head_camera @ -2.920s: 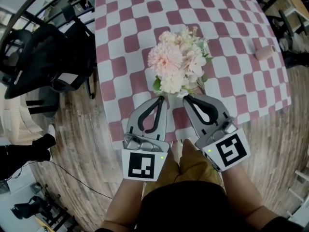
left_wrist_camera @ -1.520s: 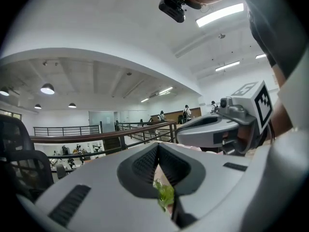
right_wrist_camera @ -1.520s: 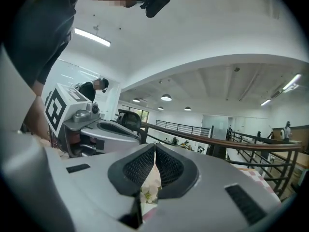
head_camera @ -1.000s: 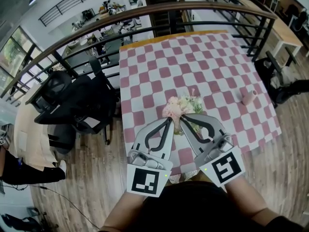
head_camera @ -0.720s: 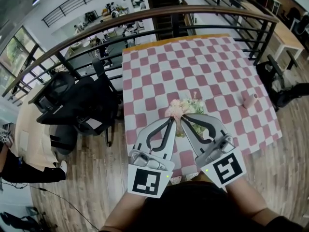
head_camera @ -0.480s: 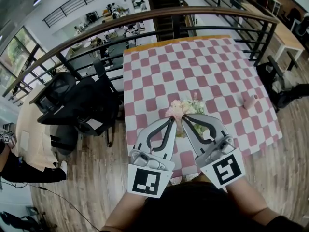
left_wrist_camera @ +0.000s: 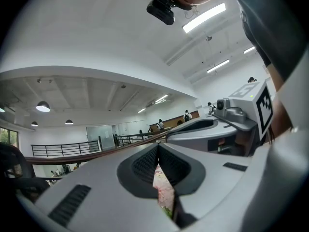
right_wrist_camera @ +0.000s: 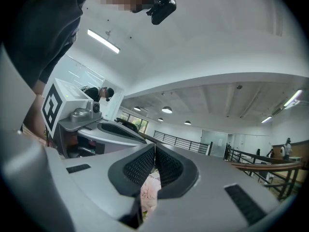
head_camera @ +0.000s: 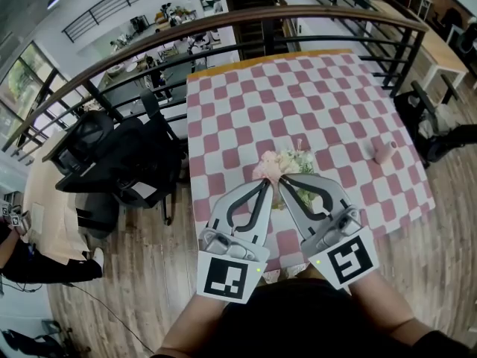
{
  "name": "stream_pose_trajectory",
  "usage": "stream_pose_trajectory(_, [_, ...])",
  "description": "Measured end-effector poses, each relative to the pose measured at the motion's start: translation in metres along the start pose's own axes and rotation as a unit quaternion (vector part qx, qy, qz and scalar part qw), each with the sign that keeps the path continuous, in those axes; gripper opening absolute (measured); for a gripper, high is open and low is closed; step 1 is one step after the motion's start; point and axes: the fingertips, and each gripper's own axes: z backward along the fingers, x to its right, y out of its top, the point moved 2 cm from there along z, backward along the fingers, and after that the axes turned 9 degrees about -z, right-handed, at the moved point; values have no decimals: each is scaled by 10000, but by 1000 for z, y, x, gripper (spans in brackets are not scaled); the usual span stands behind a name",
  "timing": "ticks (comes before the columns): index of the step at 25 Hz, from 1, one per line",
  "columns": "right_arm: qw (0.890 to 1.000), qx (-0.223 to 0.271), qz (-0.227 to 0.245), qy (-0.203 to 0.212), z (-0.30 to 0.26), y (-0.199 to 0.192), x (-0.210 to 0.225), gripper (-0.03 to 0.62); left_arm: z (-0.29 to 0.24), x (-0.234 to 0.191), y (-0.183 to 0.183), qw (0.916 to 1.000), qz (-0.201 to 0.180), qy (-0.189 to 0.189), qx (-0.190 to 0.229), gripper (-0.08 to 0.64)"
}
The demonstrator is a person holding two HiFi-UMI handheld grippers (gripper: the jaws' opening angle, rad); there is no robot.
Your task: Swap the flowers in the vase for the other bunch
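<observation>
the checkered table (head_camera: 246,95) fills the middle of the head view, its near edge just under the person's arms. both grippers are held side by side above that near edge, pointing away from the person. the left gripper (head_camera: 261,184) has its jaws brought together at the tips with nothing between them, and the right gripper (head_camera: 281,180) is closed the same way and also empty. the bunch of pale pink flowers (head_camera: 282,162) sits on the table just beyond both sets of tips, slightly to the right gripper's side, with greenery showing under that gripper, so the right one looks nearer. the blooms face up toward the camera, so the bunch's long axis seems to run roughly upright. the stems and any vase are hidden beneath the grippers. a small pinkish cylinder (head_camera: 385,152) lies well apart, near the table's right edge. no second bunch shows.
</observation>
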Motion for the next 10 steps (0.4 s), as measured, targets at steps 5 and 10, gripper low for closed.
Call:
stream_pose_trajectory(5, [10000, -11, 11, 24, -1, 0, -1, 34, -2, 0, 0, 10000, 46, -33, 1, 8])
stream_pose_trajectory(10, [10000, -51, 44, 63, -2, -3, -4, 34, 0, 0, 1, 10000, 22, -55, 22, 8])
